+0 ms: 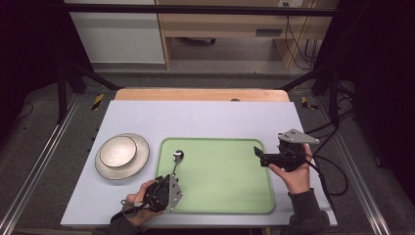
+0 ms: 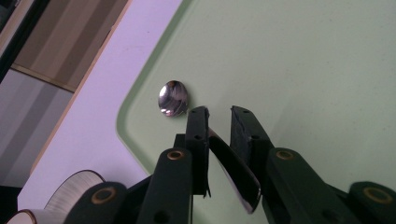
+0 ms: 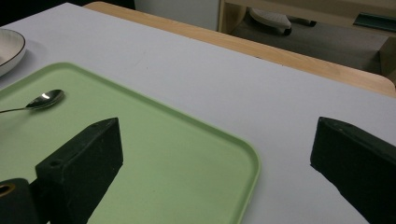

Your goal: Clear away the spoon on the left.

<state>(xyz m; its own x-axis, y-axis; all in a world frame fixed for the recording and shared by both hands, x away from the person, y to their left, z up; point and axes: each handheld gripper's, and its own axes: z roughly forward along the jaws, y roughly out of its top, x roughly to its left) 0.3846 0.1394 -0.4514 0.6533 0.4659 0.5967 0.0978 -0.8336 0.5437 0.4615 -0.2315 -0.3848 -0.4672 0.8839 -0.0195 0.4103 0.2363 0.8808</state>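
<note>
Spoon (image 1: 176,160) lies on the green tray (image 1: 230,196), bowl end near the tray's far-left corner. Left gripper (image 2: 218,111) jaws stand slightly apart around the handle, not pressing it: released. Right gripper (image 1: 258,153) wide open, empty, at the tray's right edge. Placement looks done; withdrawing is left. Bowl (image 1: 118,151) on plate (image 1: 140,161) untouched.

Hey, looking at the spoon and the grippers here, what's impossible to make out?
- Spoon handle middle: left gripper view, hidden behind a jaw of the left hand-held gripper.
- Spoon handle end: right gripper view, cut off by the left edge.
- Bowl contents: high view, too small to tell.
</note>
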